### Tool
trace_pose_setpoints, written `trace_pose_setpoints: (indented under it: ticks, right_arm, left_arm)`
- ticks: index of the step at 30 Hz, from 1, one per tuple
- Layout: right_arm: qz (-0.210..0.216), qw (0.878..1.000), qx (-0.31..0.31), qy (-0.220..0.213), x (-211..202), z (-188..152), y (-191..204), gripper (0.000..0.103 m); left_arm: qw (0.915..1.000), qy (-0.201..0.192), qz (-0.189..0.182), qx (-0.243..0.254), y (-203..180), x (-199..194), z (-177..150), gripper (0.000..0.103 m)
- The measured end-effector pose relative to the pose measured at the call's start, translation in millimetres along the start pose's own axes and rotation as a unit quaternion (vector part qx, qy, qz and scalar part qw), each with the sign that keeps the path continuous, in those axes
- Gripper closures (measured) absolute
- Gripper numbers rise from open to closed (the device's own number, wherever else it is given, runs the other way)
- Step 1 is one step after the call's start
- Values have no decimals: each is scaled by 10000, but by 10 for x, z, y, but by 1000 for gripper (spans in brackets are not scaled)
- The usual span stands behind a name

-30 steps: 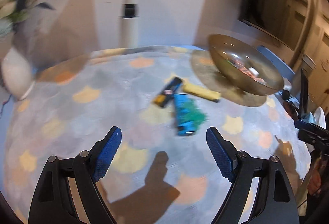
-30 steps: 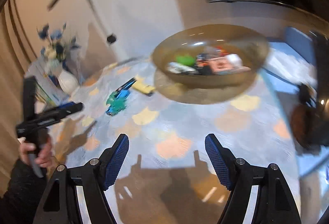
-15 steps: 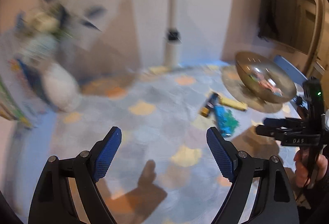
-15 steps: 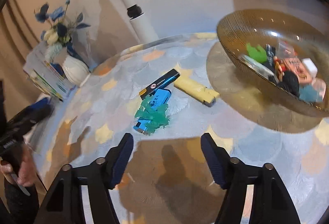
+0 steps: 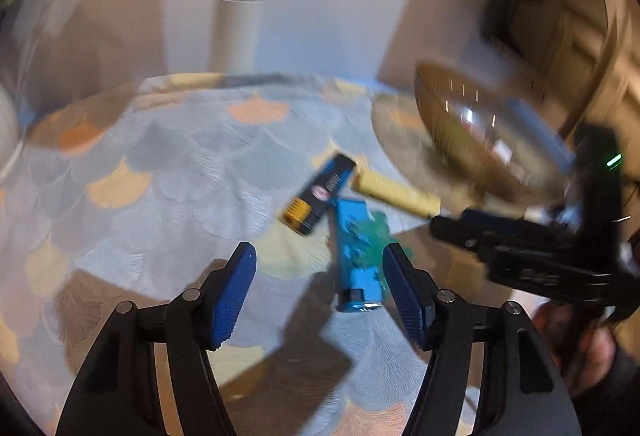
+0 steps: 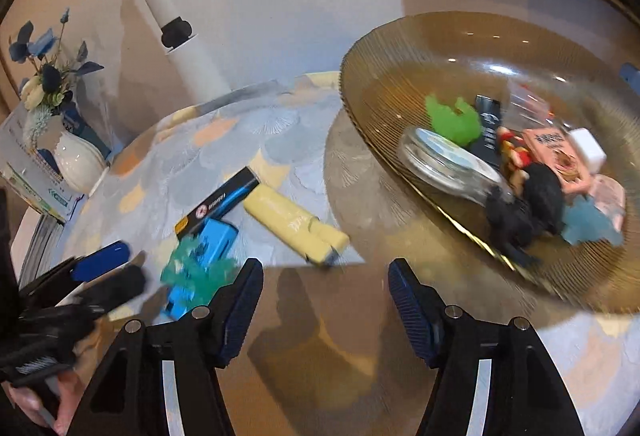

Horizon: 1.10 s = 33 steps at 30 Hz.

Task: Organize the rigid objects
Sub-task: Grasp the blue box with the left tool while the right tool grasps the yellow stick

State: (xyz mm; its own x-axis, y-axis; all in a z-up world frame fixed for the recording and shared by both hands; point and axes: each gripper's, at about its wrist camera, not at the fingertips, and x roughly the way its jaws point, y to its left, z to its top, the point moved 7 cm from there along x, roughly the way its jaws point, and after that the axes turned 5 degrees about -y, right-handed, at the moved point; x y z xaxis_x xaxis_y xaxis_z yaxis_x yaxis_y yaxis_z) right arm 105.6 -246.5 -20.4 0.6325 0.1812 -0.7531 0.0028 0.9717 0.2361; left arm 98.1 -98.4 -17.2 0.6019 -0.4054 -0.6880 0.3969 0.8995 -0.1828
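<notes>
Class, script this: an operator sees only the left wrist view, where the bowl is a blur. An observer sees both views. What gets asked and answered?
Operator: What's in the bowl?
Observer: The bowl holds a green toy, a jar and a pink box, among other things.
Operator: Is the right gripper carrying anything?
Observer: No. The right gripper is open, with nothing between its fingers.

I see a glossy ribbed amber glass bowl [image 6: 384,84], counter [image 6: 280,124] under matt woven cloth, yellow case [image 6: 294,222] smooth matt plastic, tool pads [image 6: 404,300] ribbed blue rubber, vase [image 6: 78,164] glazed ceramic
</notes>
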Motion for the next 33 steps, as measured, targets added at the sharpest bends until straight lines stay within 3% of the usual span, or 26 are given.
trace_pose_setpoints:
  ticks: [3, 5, 7, 9, 11, 14, 16, 19, 22, 26, 30, 33]
  right_arm:
    - [-171, 9998, -134, 27, 173, 107, 73, 36]
    - [-253, 9990, -357, 92, 288, 157, 180, 24]
    - [-387, 9971, -641, 159, 327, 144, 256, 24]
    - [-392, 9956, -837, 136, 287, 115, 304, 43]
    - [-360, 9942, -1005, 122, 218, 64, 308, 70]
    - [-106, 9951, -968, 169, 39, -93, 246, 77]
    - [-43, 9957, -910, 162, -114, -220, 192, 78]
    - [-20, 9967, -799, 137, -337, -406, 126, 77]
    - [40, 9973, -724, 123, -487, -567, 100, 77]
    - [116, 9964, -819, 190, -632, -775, 133, 78]
    - [455, 9929, -1017, 409, -807, -1047, 217, 76]
    - [410, 9943, -913, 369, -769, -1006, 258, 47]
  left_arm:
    - [9985, -199, -176, -470, 239, -113, 37, 43]
    - [9987, -45, 94, -507, 342, -42, 17, 43]
    - [9989, 97, 154, -422, 318, 48, 1, 47]
    - [9993, 238, 197, -197, 168, 168, -26, 51]
    - [9995, 191, 264, -22, 57, 199, 6, 51]
    - [9993, 162, 283, 206, -94, 195, 48, 52]
    - [9977, 414, 228, 481, -219, 271, -45, 52]
    - [9939, 311, 539, 911, -337, 317, -131, 57]
    - [9956, 295, 524, 722, -325, 329, -107, 82]
    - [9963, 204, 496, 669, -258, 245, -103, 82]
    - [9959, 206, 482, 733, -164, -84, -335, 82]
    - [9960, 338, 329, 761, -40, -397, -626, 81]
